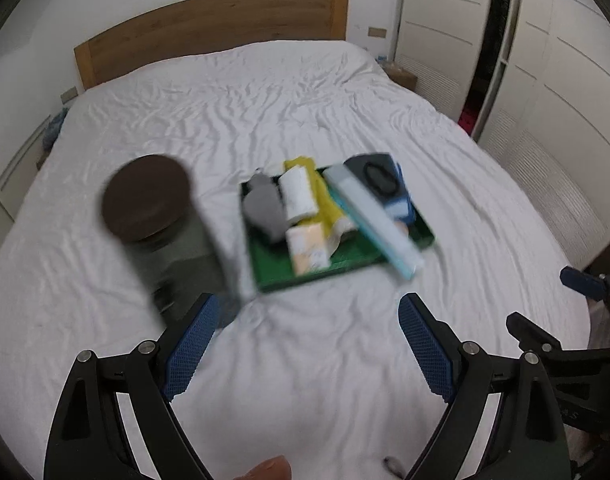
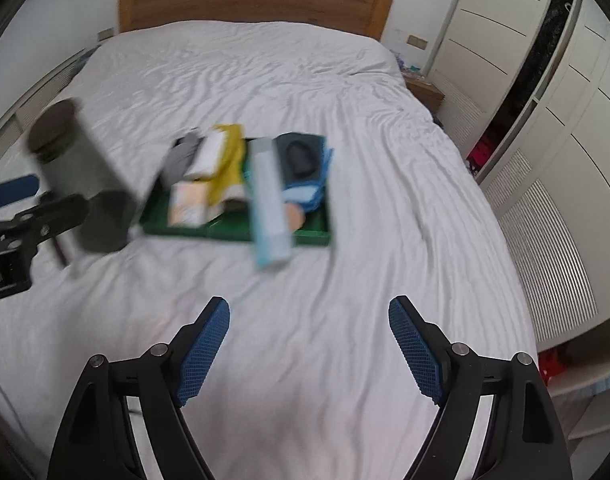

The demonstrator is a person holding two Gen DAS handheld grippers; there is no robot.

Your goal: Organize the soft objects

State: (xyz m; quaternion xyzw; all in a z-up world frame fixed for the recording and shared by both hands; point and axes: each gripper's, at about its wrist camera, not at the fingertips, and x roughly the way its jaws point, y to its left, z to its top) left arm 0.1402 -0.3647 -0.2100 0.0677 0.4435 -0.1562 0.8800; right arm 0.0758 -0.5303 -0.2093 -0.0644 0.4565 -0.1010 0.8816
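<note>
A green tray (image 1: 329, 268) (image 2: 233, 234) lies on the white bed, piled with soft items: a grey cloth (image 1: 263, 210) (image 2: 179, 160), a yellow cloth (image 1: 321, 196) (image 2: 229, 160), white and orange packets, a dark pouch (image 1: 379, 178) (image 2: 301, 156) and blue cloths. A long pale blue box (image 1: 375, 220) (image 2: 269, 200) lies across the tray and overhangs its near edge. A jar with a dark lid (image 1: 149, 200) (image 2: 53, 128) stands left of the tray. My left gripper (image 1: 307, 344) and right gripper (image 2: 309, 344) are both open and empty above the sheet, short of the tray.
The bed's white sheet (image 1: 305, 100) is wrinkled, with a wooden headboard (image 1: 209, 28) behind. White wardrobe doors (image 1: 545, 100) run along the right. The other gripper shows at the right edge of the left wrist view (image 1: 585, 320) and the left edge of the right wrist view (image 2: 25, 216).
</note>
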